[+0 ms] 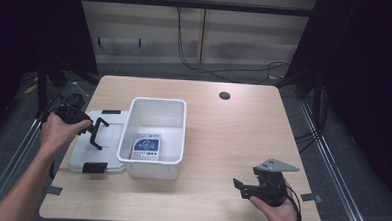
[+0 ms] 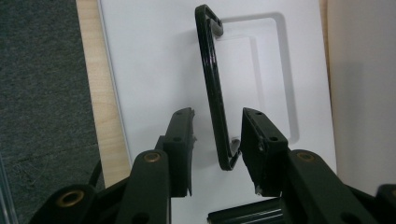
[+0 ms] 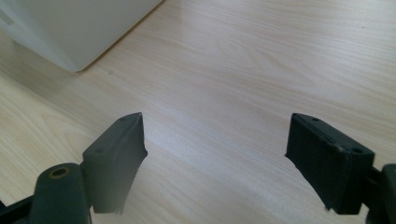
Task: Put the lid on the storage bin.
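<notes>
Wooden table [image 1: 233, 137]; left gripper [image 1: 97, 132] level over lid handle [image 2: 214, 93], jaws astride

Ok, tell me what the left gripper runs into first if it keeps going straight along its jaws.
Most likely the black handle of the white lid: it already stands between the left gripper jaws, close against one of them. Just behind it is the lid's surface. Depth is hard to judge.
</notes>
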### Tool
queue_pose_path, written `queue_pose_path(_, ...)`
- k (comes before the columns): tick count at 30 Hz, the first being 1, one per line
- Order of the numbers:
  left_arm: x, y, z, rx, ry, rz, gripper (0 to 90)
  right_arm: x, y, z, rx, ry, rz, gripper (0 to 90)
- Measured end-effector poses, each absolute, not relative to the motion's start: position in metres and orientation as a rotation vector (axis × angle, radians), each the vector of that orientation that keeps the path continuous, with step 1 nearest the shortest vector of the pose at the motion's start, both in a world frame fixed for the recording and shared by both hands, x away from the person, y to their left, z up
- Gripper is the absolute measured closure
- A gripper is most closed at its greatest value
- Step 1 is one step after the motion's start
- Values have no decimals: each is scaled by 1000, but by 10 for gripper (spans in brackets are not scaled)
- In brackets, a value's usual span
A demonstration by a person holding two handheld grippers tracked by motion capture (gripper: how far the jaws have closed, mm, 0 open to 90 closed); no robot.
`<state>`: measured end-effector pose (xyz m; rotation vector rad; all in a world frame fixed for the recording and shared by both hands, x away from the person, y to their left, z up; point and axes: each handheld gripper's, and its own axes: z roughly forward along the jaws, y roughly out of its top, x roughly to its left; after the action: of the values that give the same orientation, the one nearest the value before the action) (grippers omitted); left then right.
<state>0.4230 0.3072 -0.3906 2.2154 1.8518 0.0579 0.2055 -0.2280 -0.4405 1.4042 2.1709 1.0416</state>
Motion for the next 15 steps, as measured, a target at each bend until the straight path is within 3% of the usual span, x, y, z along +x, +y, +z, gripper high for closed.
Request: queue_pose_path(15, 437, 286, -409, 2279, 1912, 68, 714, 206, -228, -441, 1413, 2185, 1045, 191)
